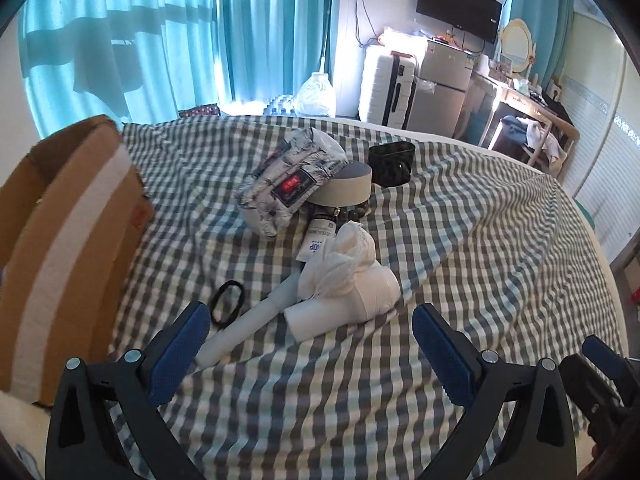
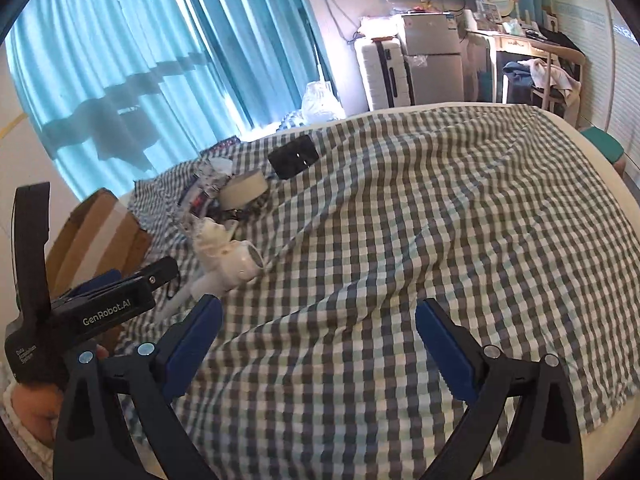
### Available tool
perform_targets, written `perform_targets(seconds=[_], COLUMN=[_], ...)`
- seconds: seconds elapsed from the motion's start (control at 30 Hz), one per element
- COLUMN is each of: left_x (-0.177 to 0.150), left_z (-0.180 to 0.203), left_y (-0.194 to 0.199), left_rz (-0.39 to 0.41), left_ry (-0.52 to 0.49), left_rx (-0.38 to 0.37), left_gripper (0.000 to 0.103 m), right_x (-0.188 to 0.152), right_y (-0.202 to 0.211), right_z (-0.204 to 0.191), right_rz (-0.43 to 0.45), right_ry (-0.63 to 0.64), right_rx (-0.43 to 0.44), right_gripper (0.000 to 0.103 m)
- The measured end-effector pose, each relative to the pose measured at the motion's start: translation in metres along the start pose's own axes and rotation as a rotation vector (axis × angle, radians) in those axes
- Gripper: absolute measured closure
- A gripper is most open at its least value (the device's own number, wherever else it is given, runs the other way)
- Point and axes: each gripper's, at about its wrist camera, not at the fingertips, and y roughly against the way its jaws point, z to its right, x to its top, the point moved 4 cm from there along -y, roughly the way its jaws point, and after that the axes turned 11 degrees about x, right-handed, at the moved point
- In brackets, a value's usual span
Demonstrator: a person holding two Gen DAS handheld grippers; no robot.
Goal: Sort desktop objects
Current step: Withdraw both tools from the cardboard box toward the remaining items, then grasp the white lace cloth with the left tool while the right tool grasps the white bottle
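Checked green-and-white cloth (image 1: 460, 240) covers the whole working surface, with teal curtains (image 1: 160, 40) filling the upper left of both views. At the centre of the left wrist view lies a cluster of things: a floral pouch (image 1: 286, 182) leaning on a round grey tin (image 1: 346, 190), a black box (image 1: 391, 162) just beyond, a white hair dryer (image 1: 352, 292) with crumpled tissue (image 1: 348, 254) on top, a pale stick (image 1: 252, 320) and a black hair tie (image 1: 227, 304) beside it. A cardboard box (image 1: 68, 240) stands at the left edge. The left gripper (image 1: 312, 344) is spread wide over bare cloth, holding nothing. The right gripper (image 2: 318, 340) is likewise wide apart and empty, with the cluster in the left half of its view.
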Motion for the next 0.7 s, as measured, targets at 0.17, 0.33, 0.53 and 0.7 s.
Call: perform_targets(seconds=[0.17, 0.33, 0.53, 0.7], left_x=[0.012, 0.021, 0.022, 0.006], left_z=[0.013, 0.015, -0.018, -0.061], left_y=[-0.045, -0.081, -0.058, -0.045], left_rz=[-0.01, -0.063, 0.013, 0.001], left_ry=[-0.003, -0.044, -0.061, -0.011], left_rx=[0.027, -0.055, -0.037, -0.009], left_gripper=[0.008, 0.096, 0.096, 0.096], right_x=[0.011, 0.021, 0.021, 0.016], right_y=[-0.044, -0.078, -0.103, -0.136], right_z=[0.006, 0.004, -0.029, -0.066], right_rz=[-0.04, -0.07, -0.091, -0.167], right_ry=[0.057, 0.095, 0.148, 0.203], right_rx=[-0.004, 0.018, 0.167, 0.249], right_gripper=[0.005, 0.005, 0.005, 0.005])
